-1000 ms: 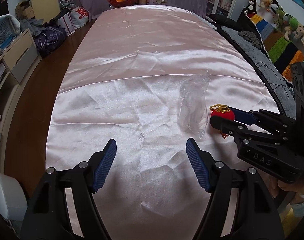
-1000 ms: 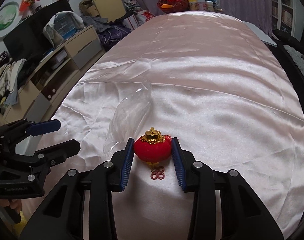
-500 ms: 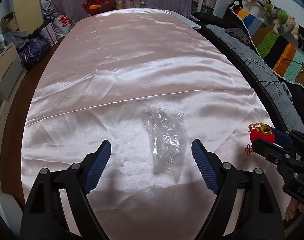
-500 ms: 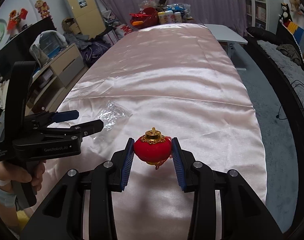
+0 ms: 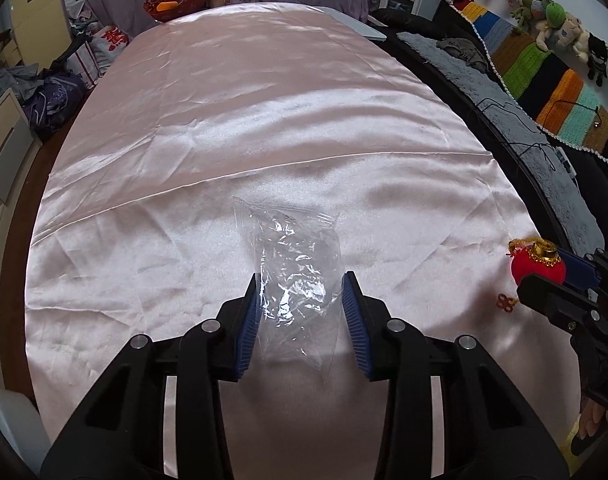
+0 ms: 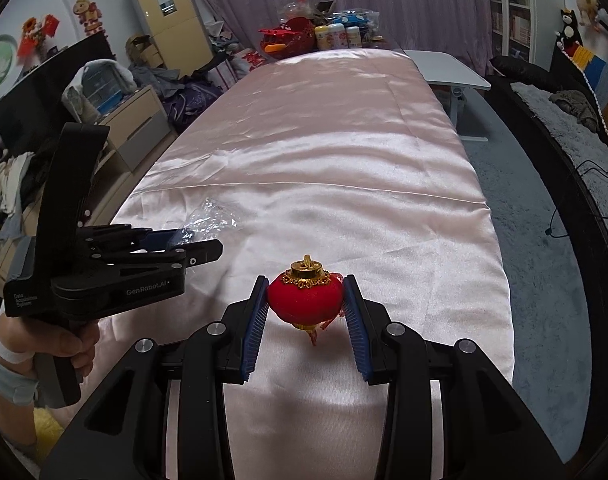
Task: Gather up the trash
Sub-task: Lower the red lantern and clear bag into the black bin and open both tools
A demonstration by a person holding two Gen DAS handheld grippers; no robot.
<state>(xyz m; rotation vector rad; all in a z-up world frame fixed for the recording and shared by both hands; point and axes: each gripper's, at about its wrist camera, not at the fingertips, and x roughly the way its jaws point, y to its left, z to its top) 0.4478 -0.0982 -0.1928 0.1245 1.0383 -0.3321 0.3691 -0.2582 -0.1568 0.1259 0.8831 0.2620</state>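
Clearly the clear plastic bag [image 5: 300, 276] is the trash here: it lies crumpled on the pink satin tablecloth [image 5: 264, 120], near the table's near end, and it sits between the 2 blue pads [image 5: 248, 320] of the left gripper [image 5: 302, 316]. Those jaws are closing around it; the pads look to be at the bag's edges, though I cannot tell whether they press on the film yet.

By my judgement the bag will handle as almost weightless, soft and slippery. It will collapse under the squeeze rather than resist, so the jaws must come nearly together before they bite. Satin beneath is slick too, so the bag may slide or fold away. The best hold is probably across the bunched, wrinkled middle, where several layers stack up, not at a single-layer corner.

Its long axis runs away from the left wrist camera, roughly along the gripper's pointing line, with the wider flat end far and the narrower crumpled end near the jaws. So the pads close across the short width, which suits it.

Meanwhile the right gripper [image 6: 305, 320] is clamped on a small red lantern ornament [image 6: 305, 296], upright with its gold cap on top and tassel hanging below, lifted clear above the cloth to the bag's right.
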